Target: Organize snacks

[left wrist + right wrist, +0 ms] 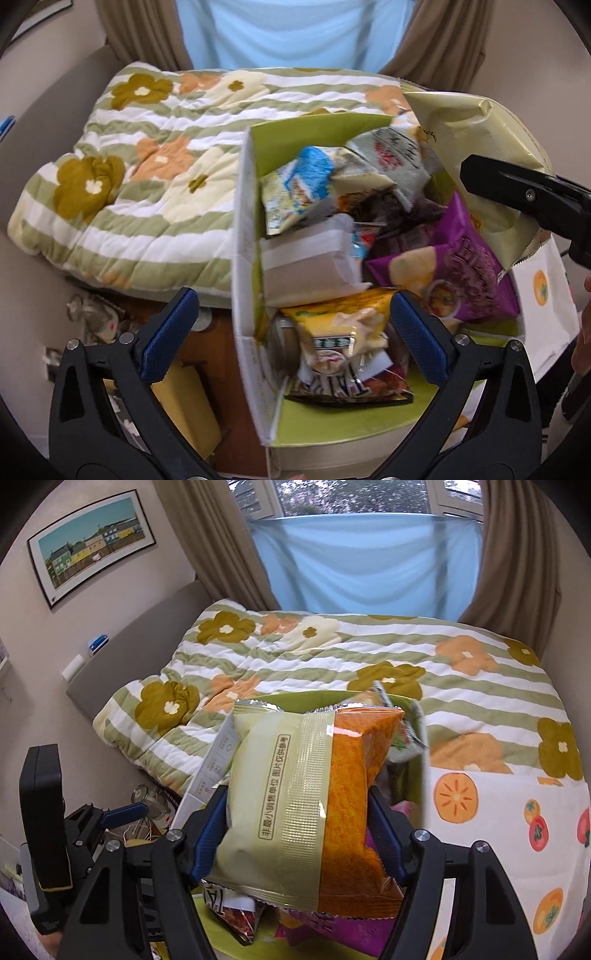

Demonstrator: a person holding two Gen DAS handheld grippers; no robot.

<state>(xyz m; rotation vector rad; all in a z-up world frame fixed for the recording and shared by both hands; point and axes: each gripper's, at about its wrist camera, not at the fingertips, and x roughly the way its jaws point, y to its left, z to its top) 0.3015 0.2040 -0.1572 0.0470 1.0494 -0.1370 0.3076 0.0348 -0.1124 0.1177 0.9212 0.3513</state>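
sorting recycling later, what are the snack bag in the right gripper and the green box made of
Snack bag: looks like glossy plastic film, judging by its sharp glare, crinkles and a crimped, ridged back seam. Green box: probably printed cardboard, matte, with stiff flat walls, folded corner creases and a pale outer face.

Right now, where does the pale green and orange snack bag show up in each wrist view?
Left wrist view: the pale green and orange snack bag is at the upper right, above the snack box, gripped by the right gripper.
Right wrist view: it fills the lower centre, pinched between the two fingers.
Shared landmark: the flowered striped quilt behind the box.
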